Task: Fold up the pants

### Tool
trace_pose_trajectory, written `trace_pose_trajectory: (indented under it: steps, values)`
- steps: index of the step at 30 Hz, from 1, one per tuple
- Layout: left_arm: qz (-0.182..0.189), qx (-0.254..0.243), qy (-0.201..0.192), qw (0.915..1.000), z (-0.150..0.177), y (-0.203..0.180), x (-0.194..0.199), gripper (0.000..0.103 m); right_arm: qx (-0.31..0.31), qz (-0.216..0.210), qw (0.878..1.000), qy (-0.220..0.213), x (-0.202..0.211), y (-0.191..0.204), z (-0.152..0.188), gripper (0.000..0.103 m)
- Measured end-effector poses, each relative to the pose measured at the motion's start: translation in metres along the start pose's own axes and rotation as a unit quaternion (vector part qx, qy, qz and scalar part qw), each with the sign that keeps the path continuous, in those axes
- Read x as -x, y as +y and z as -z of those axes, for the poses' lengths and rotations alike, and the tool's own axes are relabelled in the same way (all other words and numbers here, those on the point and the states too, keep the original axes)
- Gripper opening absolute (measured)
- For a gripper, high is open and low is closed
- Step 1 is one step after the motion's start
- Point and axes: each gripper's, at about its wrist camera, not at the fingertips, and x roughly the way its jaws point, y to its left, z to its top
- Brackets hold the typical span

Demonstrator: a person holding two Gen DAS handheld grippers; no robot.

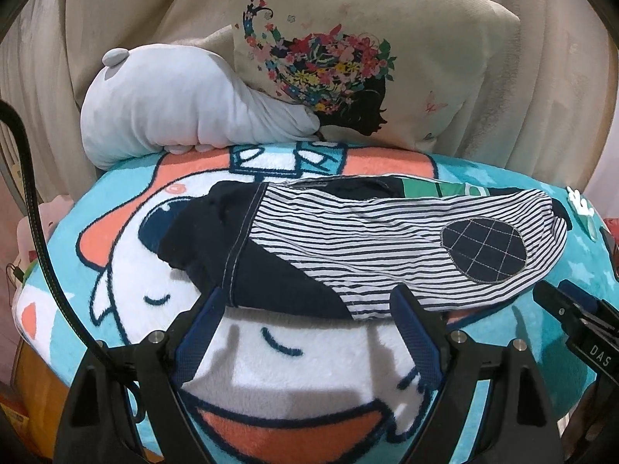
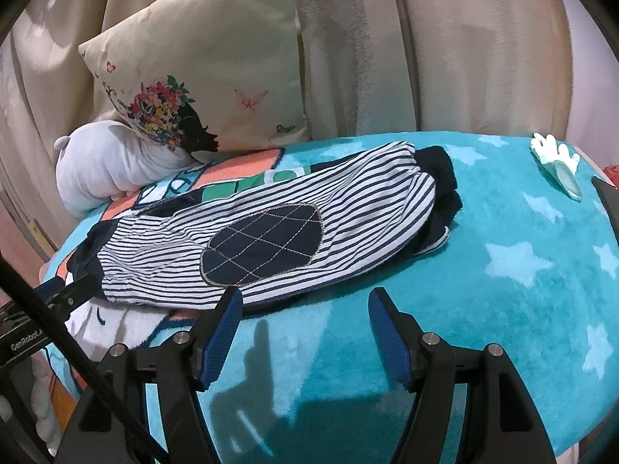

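While both grippers hover low over a bed, a pair of small striped pants (image 1: 387,247) lies across a turquoise fleece blanket (image 2: 503,232) printed with a cartoon figure and pale stars; the pants are navy-and-white striped, with a dark navy waistband end and an oval navy knee patch (image 2: 263,243) stitched in a grid; they appear folded lengthwise, one leg on the other, and lie flat. The left gripper (image 1: 309,301) stands with its jaws wide apart and nothing between the blue ribbed pads; its tips sit at the near edge of the pants, one by the navy waistband end and one by the striped cloth; whether they touch the fabric cannot be told. The right gripper (image 2: 305,301) is also spread wide and empty; its left finger reaches the near hem of the striped leg just below the knee patch, and its right finger is over bare blanket. Behind the pants a grey plush toy (image 1: 174,112) lies against a cream pillow (image 1: 367,58) printed with a flower-haired silhouette; beige curtains (image 2: 425,46) hang behind; a small white and pale green object (image 2: 557,166) rests on the blanket near the far right edge.
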Motion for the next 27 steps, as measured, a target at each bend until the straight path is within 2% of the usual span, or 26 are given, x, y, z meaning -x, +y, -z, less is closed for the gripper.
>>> trace_pose_trajectory:
  steps: [27]
  values:
    - [-0.003, 0.017, -0.023, 0.9996, -0.001, 0.017, 0.015, 0.086, 0.018, 0.005, 1.0, 0.008, 0.001, 0.016, 0.003, 0.072]
